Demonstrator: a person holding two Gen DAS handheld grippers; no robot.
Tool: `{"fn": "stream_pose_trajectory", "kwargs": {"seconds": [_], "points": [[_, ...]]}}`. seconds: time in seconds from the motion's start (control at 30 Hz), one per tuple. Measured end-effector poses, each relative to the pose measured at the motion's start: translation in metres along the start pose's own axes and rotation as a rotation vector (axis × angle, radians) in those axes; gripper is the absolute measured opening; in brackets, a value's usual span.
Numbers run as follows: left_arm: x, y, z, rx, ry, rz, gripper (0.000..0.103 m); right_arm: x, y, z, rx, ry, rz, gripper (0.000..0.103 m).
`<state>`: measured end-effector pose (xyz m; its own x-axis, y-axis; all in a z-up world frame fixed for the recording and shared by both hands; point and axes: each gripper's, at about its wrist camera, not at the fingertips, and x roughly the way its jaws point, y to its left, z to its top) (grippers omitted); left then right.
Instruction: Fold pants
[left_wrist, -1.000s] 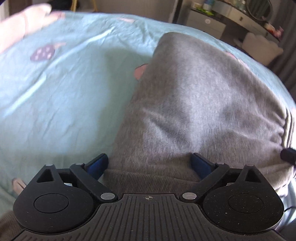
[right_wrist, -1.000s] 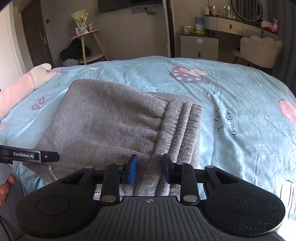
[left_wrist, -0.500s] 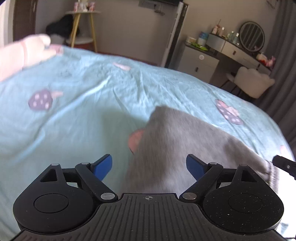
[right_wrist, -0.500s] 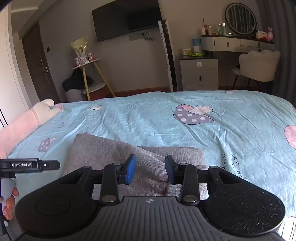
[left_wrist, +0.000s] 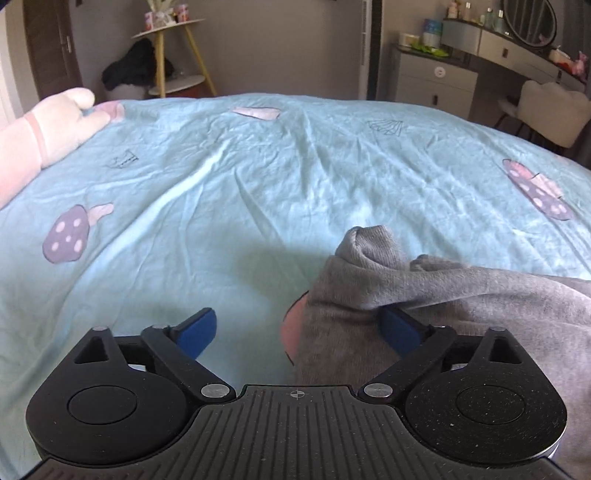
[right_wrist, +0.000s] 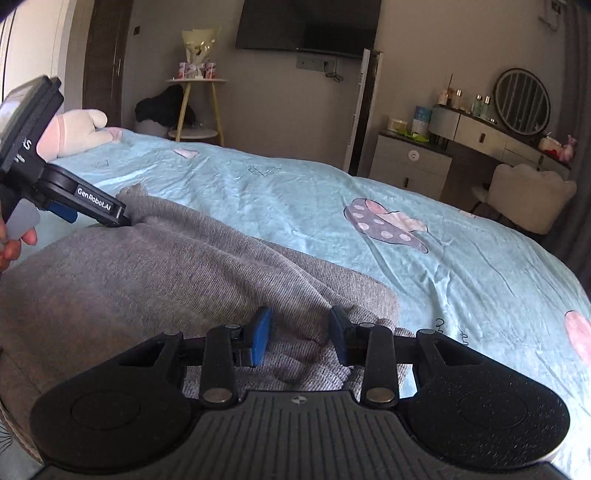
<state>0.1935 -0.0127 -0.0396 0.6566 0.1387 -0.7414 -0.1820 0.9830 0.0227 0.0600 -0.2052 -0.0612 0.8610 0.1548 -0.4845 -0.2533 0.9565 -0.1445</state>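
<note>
Grey sweatpants (right_wrist: 177, 273) lie folded on a light blue bedsheet (right_wrist: 332, 206). In the left wrist view a bunched corner of the pants (left_wrist: 369, 266) drapes over my right finger. My left gripper (left_wrist: 299, 328) is wide open, its left finger over bare sheet. It also shows in the right wrist view (right_wrist: 92, 210) at the pants' far left edge. My right gripper (right_wrist: 299, 332) is open, with its fingers over the ribbed waistband (right_wrist: 306, 365) at the near edge.
A pink plush toy (left_wrist: 44, 129) lies at the bed's far left. Beyond the bed stand a yellow-legged side table (right_wrist: 195, 107), a grey dresser with round mirror (right_wrist: 480, 136) and a white chair (right_wrist: 528, 195). A TV (right_wrist: 306, 26) hangs on the wall.
Both grippers have pulled back and tilted up from the pants. The right gripper has opened wider. The pants' left corner now stands bunched up against the left gripper's right finger.
</note>
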Motion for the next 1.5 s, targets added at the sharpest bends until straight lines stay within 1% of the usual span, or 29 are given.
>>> {"fn": "stream_pose_trajectory", "kwargs": {"seconds": [0.07, 0.13, 0.23, 0.27, 0.3, 0.33, 0.37, 0.4, 0.43, 0.47, 0.53, 0.6, 0.63, 0.7, 0.73, 0.77, 0.83, 0.93, 1.1, 1.13, 1.17, 1.2, 1.23, 1.3, 1.33, 1.4, 1.43, 1.5], "points": [[0.002, 0.001, -0.004, -0.011, -0.005, 0.005, 0.103, 0.003, -0.004, -0.002, 0.021, -0.013, 0.01, 0.034], [0.0, 0.001, -0.008, -0.015, -0.014, 0.011, 0.103, 0.003, -0.005, -0.002, 0.032, -0.021, 0.02, 0.035], [-0.015, 0.001, -0.009, 0.011, -0.041, 0.014, 0.103, -0.006, -0.012, 0.001, 0.085, -0.024, 0.057, 0.04], [-0.021, 0.004, -0.01, 0.014, -0.045, 0.004, 0.103, -0.011, -0.016, 0.005, 0.127, -0.016, 0.084, 0.047], [-0.026, 0.008, -0.011, 0.006, -0.038, -0.011, 0.103, -0.017, -0.021, 0.008, 0.185, -0.01, 0.119, 0.057], [-0.031, 0.013, -0.012, -0.011, -0.027, -0.031, 0.102, -0.024, -0.027, 0.01, 0.244, -0.009, 0.138, 0.065], [-0.036, 0.02, -0.014, -0.035, -0.012, -0.065, 0.102, -0.033, -0.036, 0.01, 0.323, -0.01, 0.142, 0.08], [-0.041, 0.026, -0.016, -0.058, 0.013, -0.104, 0.102, -0.04, -0.045, 0.008, 0.389, -0.019, 0.152, 0.088], [-0.044, 0.032, -0.018, -0.078, 0.037, -0.143, 0.102, -0.045, -0.055, 0.004, 0.46, -0.023, 0.155, 0.089], [-0.047, 0.038, -0.021, -0.101, 0.061, -0.191, 0.102, -0.047, -0.067, -0.002, 0.535, -0.005, 0.157, 0.091], [-0.049, 0.046, -0.026, -0.132, 0.13, -0.27, 0.102, -0.039, -0.09, -0.016, 0.666, 0.089, 0.175, 0.092], [-0.049, 0.049, -0.03, -0.134, 0.189, -0.329, 0.102, -0.027, -0.106, -0.031, 0.78, 0.189, 0.167, 0.092], [-0.048, 0.05, -0.033, -0.13, 0.213, -0.358, 0.102, -0.018, -0.113, -0.039, 0.84, 0.238, 0.2, 0.092], [-0.039, 0.053, -0.039, -0.133, 0.279, -0.402, 0.102, -0.002, -0.12, -0.056, 0.96, 0.305, 0.319, 0.096], [-0.033, 0.055, -0.043, -0.151, 0.308, -0.42, 0.102, 0.004, -0.121, -0.06, 0.979, 0.32, 0.336, 0.097], [-0.03, 0.057, -0.045, -0.167, 0.308, -0.434, 0.102, 0.007, -0.119, -0.06, 0.962, 0.314, 0.338, 0.098], [-0.026, 0.058, -0.044, -0.159, 0.301, -0.463, 0.102, 0.012, -0.118, -0.057, 0.935, 0.313, 0.357, 0.099], [-0.019, 0.053, -0.039, -0.14, 0.299, -0.471, 0.102, 0.02, -0.114, -0.054, 0.878, 0.308, 0.354, 0.099], [-0.011, 0.047, -0.031, -0.132, 0.275, -0.539, 0.102, 0.029, -0.118, -0.054, 0.877, 0.292, 0.411, 0.099], [-0.011, 0.046, -0.031, -0.142, 0.272, -0.577, 0.096, 0.03, -0.119, -0.054, 0.879, 0.283, 0.422, 0.099], [-0.009, 0.046, -0.031, -0.155, 0.279, -0.602, 0.094, 0.029, -0.119, -0.053, 0.88, 0.274, 0.427, 0.098], [-0.006, 0.045, -0.03, -0.166, 0.282, -0.61, 0.093, 0.029, -0.119, -0.053, 0.88, 0.261, 0.44, 0.089], [-0.004, 0.046, -0.031, -0.171, 0.283, -0.622, 0.092, 0.03, -0.119, -0.053, 0.888, 0.251, 0.457, 0.085], [-0.001, 0.05, -0.033, -0.191, 0.286, -0.659, 0.09, 0.034, -0.121, -0.055, 0.916, 0.248, 0.467, 0.084], [0.003, 0.052, -0.033, -0.198, 0.294, -0.666, 0.089, 0.036, -0.123, -0.055, 0.926, 0.249, 0.474, 0.084], [0.009, 0.052, -0.031, -0.205, 0.304, -0.68, 0.093, 0.041, -0.126, -0.056, 0.957, 0.252, 0.485, 0.086], [0.011, 0.049, -0.03, -0.21, 0.306, -0.684, 0.097, 0.044, -0.126, -0.055, 0.958, 0.255, 0.489, 0.086], [0.015, 0.04, -0.027, -0.212, 0.303, -0.668, 0.099, 0.048, -0.121, -0.049, 0.922, 0.263, 0.484, 0.088]]}}
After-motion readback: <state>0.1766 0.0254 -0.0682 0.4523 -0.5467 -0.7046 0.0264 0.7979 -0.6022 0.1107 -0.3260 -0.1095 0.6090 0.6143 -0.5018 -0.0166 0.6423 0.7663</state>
